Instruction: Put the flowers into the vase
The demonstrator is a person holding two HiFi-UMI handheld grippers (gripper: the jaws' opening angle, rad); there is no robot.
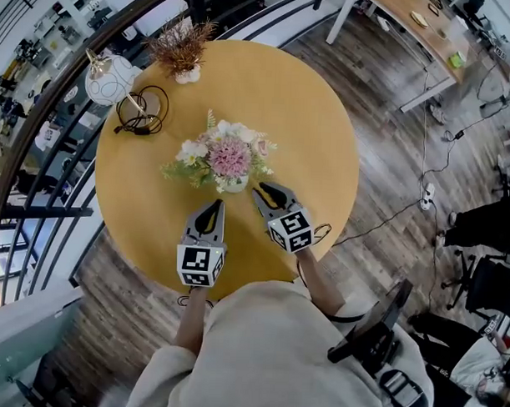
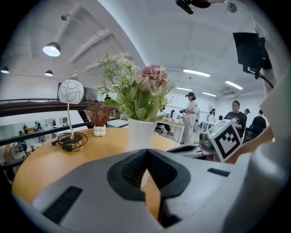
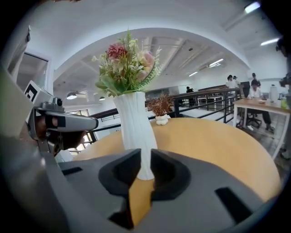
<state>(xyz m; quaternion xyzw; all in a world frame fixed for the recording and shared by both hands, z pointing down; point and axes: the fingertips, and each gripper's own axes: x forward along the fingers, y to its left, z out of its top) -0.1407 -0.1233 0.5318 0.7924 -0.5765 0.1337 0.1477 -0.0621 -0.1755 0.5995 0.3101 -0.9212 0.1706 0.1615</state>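
A bunch of pink and white flowers [image 1: 227,154] stands upright in a ribbed white vase [image 1: 233,185] near the middle of the round yellow table [image 1: 308,117]. My left gripper [image 1: 213,204] rests near the table's front edge, short of the vase, with its jaws shut and nothing in them. My right gripper [image 1: 264,189] sits just right of the vase's base, jaws a narrow gap apart and empty. The right gripper view shows the vase [image 3: 134,123] and flowers [image 3: 127,63] straight beyond the gap of the right gripper [image 3: 142,157]. The left gripper view has the vase [image 2: 140,134] just ahead of the left gripper [image 2: 146,152].
A white globe lamp [image 1: 109,78] with a coiled black cable [image 1: 143,111] and a small pot of dried brown plants [image 1: 184,47] stand at the table's far left. A dark railing [image 1: 39,174] curves round the left side. People stand by desks in the background [image 2: 191,113].
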